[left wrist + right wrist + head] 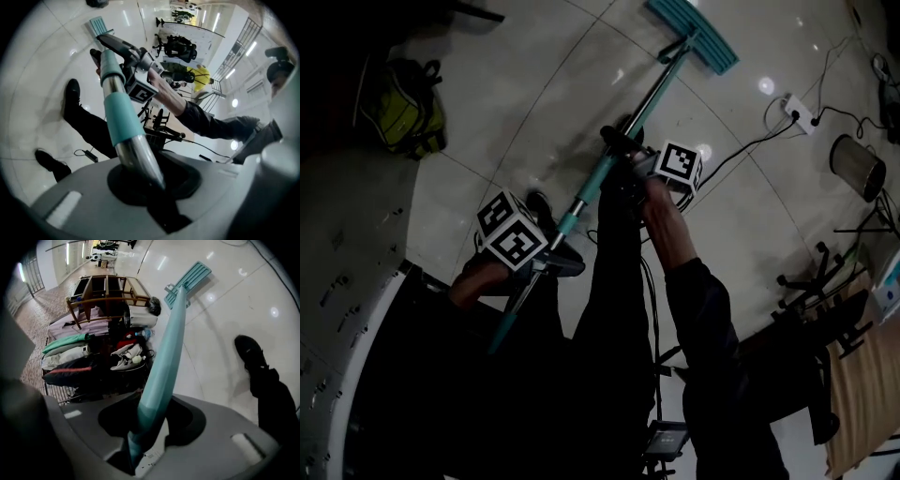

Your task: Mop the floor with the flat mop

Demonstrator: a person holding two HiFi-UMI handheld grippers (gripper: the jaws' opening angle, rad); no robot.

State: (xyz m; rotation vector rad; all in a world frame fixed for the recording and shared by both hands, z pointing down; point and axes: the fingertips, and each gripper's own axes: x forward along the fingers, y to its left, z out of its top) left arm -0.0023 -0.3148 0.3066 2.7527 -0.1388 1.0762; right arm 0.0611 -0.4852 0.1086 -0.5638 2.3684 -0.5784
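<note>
**Two grippers, both clamped on the mop pole**

Both hands are on the flat mop [609, 164] here. Its teal mop head [694, 36] lies flat on the glossy tiled floor [534, 75], out in front of the person at the top of the head view. The pole [591, 187] slants from there back down toward the person's body.

The left gripper [551, 259] has the lower end. Its own view shows the jaws closed round the pole [123, 122], pinching a bare metal stretch just below a teal sleeve. From that view the pole runs off to the mop head [97, 24], with the other gripper hanging on partway along.

The right gripper [617, 148] sits higher up the pole, nearer the head. In its view the jaws are pressed onto a teal part of the pole [164, 357], and the mop head [190, 280] lies on the tiles beyond it. So neither gripper is spread, and both are squeezing the pole.

Other stuff around:
- A yellow-green backpack [403, 108] is on the floor off to the left, well away from the mop.
- A white power strip [797, 111] with a cable [741, 148] is to the right of the head.
- The right gripper view catches a dark shoe [251, 352] on the tiles.
- It also shows a wooden frame [108, 291] with a pile of clothes [79, 357] in front of it.
</note>
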